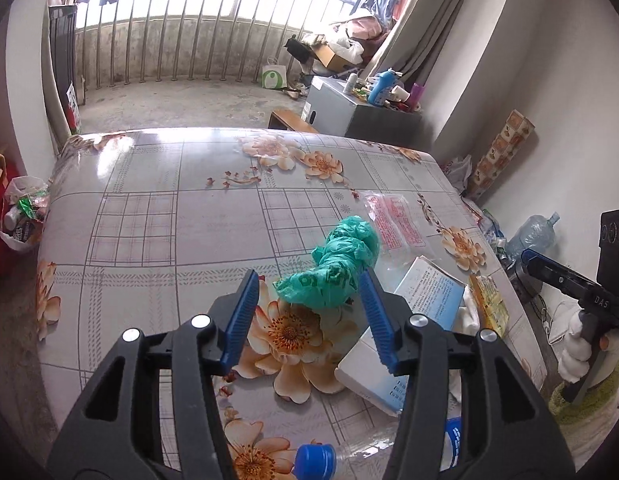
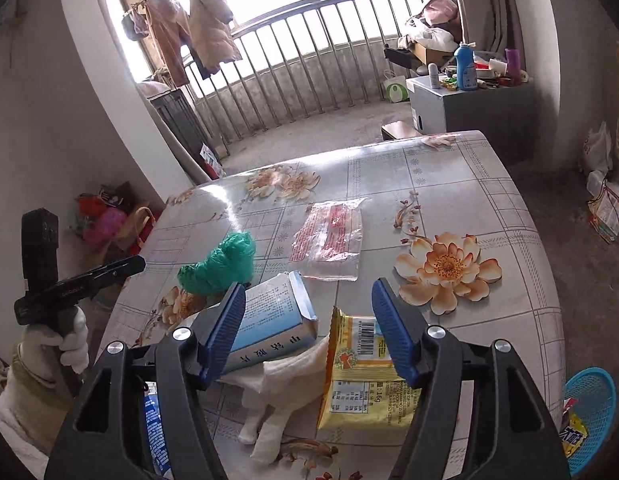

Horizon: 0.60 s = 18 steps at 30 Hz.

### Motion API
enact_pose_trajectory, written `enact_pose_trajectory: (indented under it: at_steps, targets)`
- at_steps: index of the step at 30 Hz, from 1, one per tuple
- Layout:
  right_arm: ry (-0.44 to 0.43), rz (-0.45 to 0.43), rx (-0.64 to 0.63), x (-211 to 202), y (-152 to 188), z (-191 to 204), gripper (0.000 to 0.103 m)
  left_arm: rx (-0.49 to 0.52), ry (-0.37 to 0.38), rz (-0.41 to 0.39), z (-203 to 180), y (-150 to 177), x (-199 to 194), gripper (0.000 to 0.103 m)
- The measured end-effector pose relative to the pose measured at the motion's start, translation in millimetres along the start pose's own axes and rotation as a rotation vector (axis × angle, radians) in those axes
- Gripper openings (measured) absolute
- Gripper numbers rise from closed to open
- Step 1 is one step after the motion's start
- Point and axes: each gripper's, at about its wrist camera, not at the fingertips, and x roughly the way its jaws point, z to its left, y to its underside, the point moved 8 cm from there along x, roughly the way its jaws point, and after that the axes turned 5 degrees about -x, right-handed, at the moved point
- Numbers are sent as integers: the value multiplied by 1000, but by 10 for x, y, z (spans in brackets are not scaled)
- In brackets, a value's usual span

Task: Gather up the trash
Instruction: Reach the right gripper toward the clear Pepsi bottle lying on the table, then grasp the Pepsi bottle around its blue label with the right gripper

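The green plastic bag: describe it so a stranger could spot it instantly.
On the floral-print table, look just beyond the blue-and-white box, on the side facing the window. The green plastic bag lies there crumpled into a lump, the only green item on the table, unlike the flat clear wrapper beside it.

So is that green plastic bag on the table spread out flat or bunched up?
Bunched up. The green plastic bag sits as a crumpled, twisted wad on the floral table, just beyond the open left gripper.
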Motion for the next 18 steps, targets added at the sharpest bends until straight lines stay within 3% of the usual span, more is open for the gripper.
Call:
enact_pose_trajectory:
  at_steps: [4,6,13,18]
  targets:
    - [-203,107,-95,19,261,589,69,-23,-8,17,134,228,-193,49]
    - [-263,187,-181,111,455,908,69,-43,-12,30,193,352,-244,49]
    - [-290,412,-423,469,983,1533,69,-81,-8,65,287,617,-268,42]
    - [-257,462,-456,541,1131,1562,69,-68,-16,66,290,629,-286,39]
